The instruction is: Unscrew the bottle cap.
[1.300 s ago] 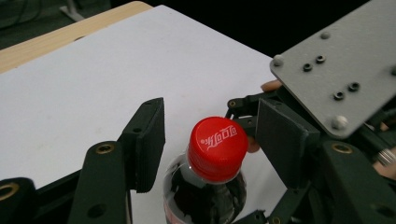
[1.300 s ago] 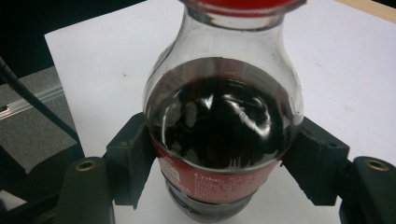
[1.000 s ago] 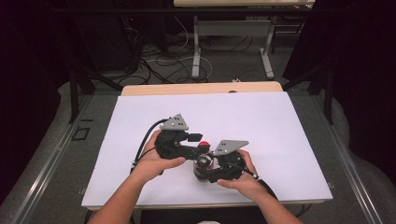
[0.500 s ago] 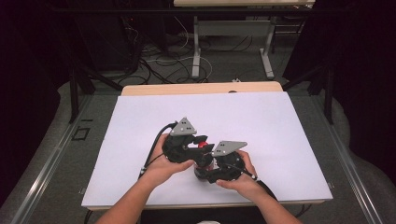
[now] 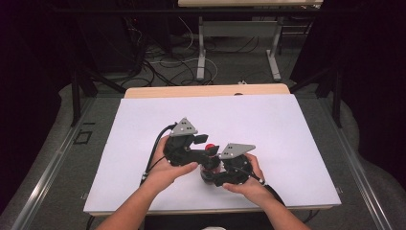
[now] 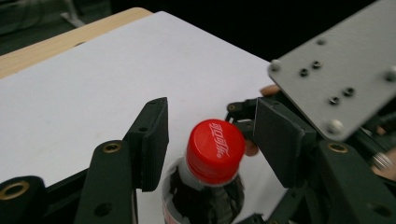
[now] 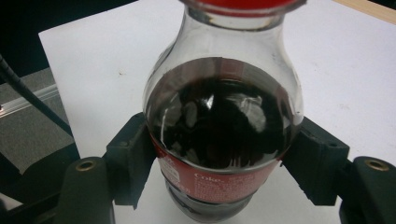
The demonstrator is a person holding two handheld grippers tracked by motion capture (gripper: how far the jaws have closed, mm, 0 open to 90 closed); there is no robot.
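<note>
Black hand-held gripper (image 5: 207, 154) bodies, grey three-cornered screwed plates, black trailing cables.

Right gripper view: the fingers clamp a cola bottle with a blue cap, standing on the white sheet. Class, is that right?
Wrong in one respect: the cap is red, as the left gripper view shows. The right gripper does clamp the bottle on the white sheet.

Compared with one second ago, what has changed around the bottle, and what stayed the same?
The left tongs have shifted slightly right, toward the right tongs, and now flank the red cap. Their jaws have just been opening; the cap sits between them with gaps on both sides, so it is not gripped. The right tongs stay clamped on the cola bottle, upright on the white table.
</note>
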